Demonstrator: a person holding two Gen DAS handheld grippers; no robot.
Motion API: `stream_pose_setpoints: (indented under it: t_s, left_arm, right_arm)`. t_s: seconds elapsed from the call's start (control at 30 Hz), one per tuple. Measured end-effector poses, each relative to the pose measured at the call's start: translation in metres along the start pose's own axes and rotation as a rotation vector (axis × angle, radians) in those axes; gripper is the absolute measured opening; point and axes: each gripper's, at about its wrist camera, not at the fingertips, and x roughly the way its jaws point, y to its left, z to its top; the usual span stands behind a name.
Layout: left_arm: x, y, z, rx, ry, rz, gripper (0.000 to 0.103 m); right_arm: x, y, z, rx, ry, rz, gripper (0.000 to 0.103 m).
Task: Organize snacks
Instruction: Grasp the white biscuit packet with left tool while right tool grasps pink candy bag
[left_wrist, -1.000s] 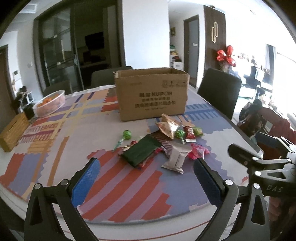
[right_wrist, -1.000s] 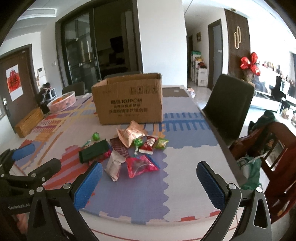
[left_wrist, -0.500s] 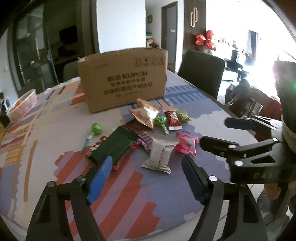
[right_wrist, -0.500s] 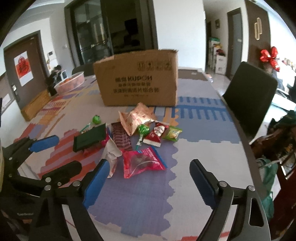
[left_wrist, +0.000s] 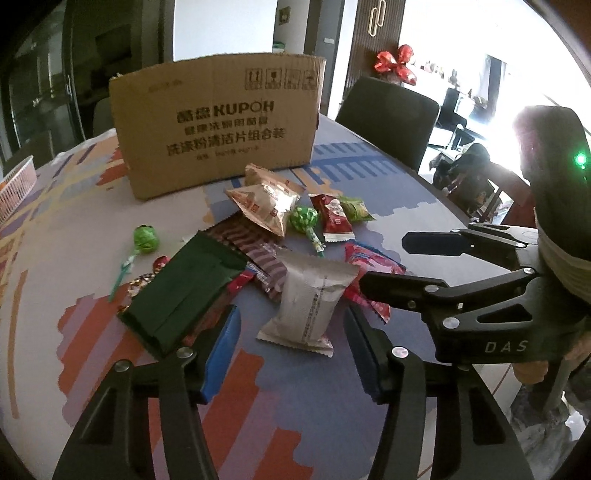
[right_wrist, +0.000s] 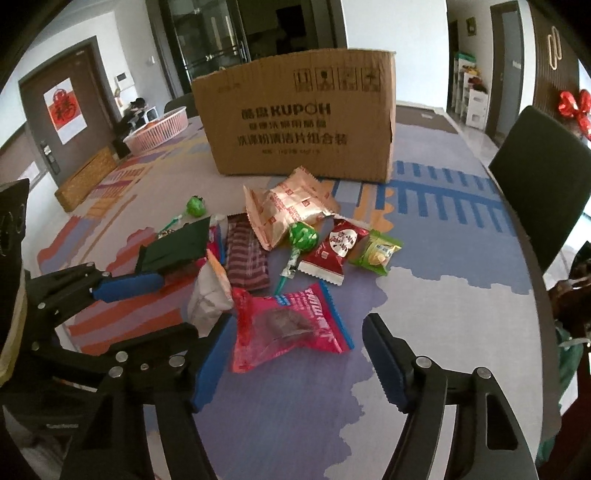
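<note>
A pile of snacks lies on the patterned table in front of a cardboard box (left_wrist: 218, 122) (right_wrist: 303, 122). My left gripper (left_wrist: 291, 354) is open, just short of a white packet (left_wrist: 310, 302) and beside a dark green packet (left_wrist: 184, 288). My right gripper (right_wrist: 295, 362) is open, its fingers either side of a pink packet (right_wrist: 288, 325). Behind lie a gold packet (right_wrist: 288, 210), a green lollipop (right_wrist: 303, 238), a red packet (right_wrist: 332, 251), a small green packet (right_wrist: 376, 253), a brown striped bar (right_wrist: 245, 260) and a second lollipop (left_wrist: 144, 240).
A pink basket (right_wrist: 159, 129) and a woven tray (right_wrist: 88, 177) stand at the far left of the table. A dark chair (right_wrist: 539, 184) stands at the right edge. Each gripper shows in the other's view, the right one (left_wrist: 443, 266) close beside the pile.
Both grippers have moved forward and down to the snack pile. The pink packet now lies between the right fingers and the white packet just ahead of the left ones.
</note>
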Motion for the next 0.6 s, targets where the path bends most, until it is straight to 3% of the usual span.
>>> stream_pose_setpoints:
  t_s: [0.3, 0.6]
  left_arm:
    - [0.018, 0.003, 0.006, -0.020, 0.032, -0.038, 0.050]
    - [0.026, 0.003, 0.008, -0.039, 0.046, -0.071, 0.033]
  right_arm:
    - [0.018, -0.011, 0.002, 0.046, 0.048, 0.042, 0.063]
    - [0.019, -0.012, 0.000, 0.070, 0.038, 0.066, 0.050]
